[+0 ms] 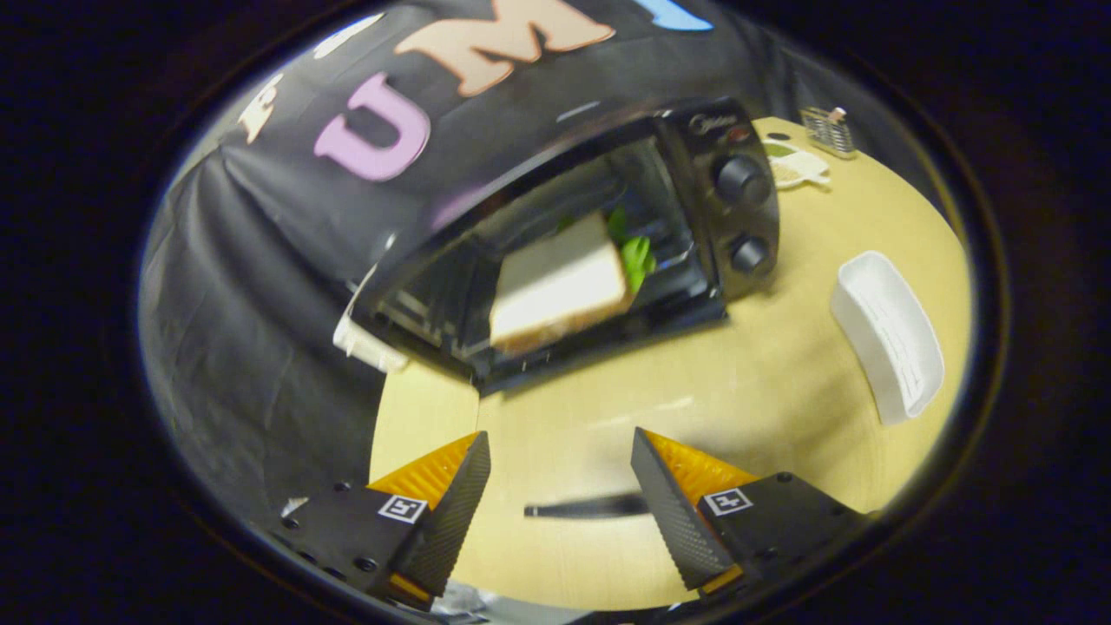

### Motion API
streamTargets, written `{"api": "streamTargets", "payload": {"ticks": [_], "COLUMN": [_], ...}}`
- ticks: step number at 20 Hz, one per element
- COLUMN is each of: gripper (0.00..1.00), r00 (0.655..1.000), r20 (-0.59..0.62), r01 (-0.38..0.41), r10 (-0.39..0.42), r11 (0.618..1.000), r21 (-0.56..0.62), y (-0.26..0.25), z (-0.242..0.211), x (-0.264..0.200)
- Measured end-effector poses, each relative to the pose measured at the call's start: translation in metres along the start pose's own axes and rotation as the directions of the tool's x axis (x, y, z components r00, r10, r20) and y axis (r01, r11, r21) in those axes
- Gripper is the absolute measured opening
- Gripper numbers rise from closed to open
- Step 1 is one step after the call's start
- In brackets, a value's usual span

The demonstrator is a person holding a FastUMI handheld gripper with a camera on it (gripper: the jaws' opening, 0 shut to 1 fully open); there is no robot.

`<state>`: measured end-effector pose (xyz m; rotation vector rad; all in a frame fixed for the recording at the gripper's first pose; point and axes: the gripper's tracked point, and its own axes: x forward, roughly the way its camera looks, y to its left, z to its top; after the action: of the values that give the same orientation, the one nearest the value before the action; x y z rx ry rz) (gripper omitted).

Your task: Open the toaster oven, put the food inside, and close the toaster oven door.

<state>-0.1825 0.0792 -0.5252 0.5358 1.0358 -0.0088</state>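
Observation:
The black toaster oven [608,217] stands on the light wooden table [781,399], tilted in my view, beyond the fingers. Inside it lies a sandwich [560,291] of white bread with green lettuce [636,256] sticking out at its far side. The oven's glass door [564,408] appears folded down flat toward me, with the table showing through it. Its dark handle bar [586,506] lies low between my fingers. My gripper [560,432] is open and its fingers press on nothing.
Two knobs [742,180] sit on the oven's right panel. A white oblong tray [887,334] lies on the table right of the oven. A small wire rack [829,130] and a flat dish [794,165] are at the far table edge. A white object [369,343] sits by the oven's left side.

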Motion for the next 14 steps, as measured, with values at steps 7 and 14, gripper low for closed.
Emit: {"api": "streamTargets", "payload": {"ticks": [7, 14], "gripper": [1.00, 1.00], "r00": [0.982, 0.961], "r20": [-0.151, -0.116], "r01": [0.083, 0.207], "r10": [-0.116, -0.250], "r11": [0.975, 0.933], "r21": [-0.206, -0.295], "y": [-0.020, -0.051], "z": [-0.072, -0.073], "x": [-0.008, 0.020]}}
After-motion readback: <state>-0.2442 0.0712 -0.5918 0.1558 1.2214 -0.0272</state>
